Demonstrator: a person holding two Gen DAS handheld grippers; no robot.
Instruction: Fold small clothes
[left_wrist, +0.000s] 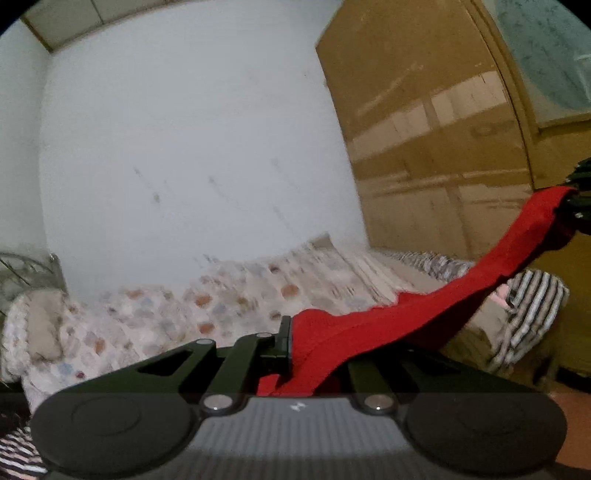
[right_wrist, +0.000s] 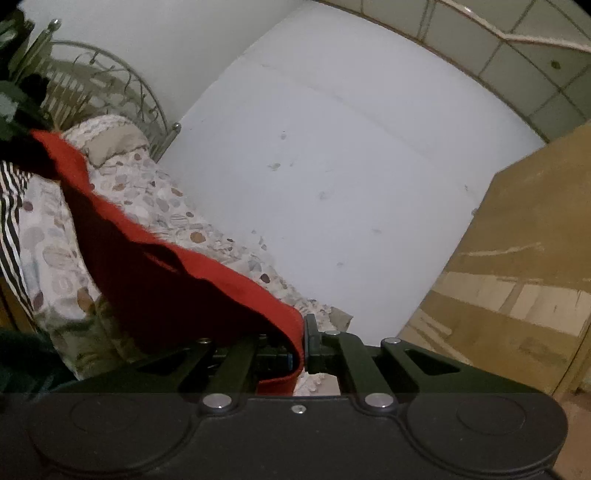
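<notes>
A red cloth (left_wrist: 424, 314) hangs stretched in the air between my two grippers, above the bed. My left gripper (left_wrist: 291, 343) is shut on one end of it; the cloth drapes over its right finger and hides it. The cloth runs up and right to my right gripper (left_wrist: 576, 206) at the frame edge. In the right wrist view my right gripper (right_wrist: 301, 347) is shut on the other end of the red cloth (right_wrist: 207, 273), which stretches up and left to my left gripper (right_wrist: 14, 110).
Below is a bed with a spotted sheet (left_wrist: 207, 295), a pillow (left_wrist: 40, 325) and a metal headboard (right_wrist: 110, 85). A black-and-white striped cloth (left_wrist: 532, 306) lies on the bed's near side. A white wall is behind; a brown wardrobe (left_wrist: 424, 129) stands at the right.
</notes>
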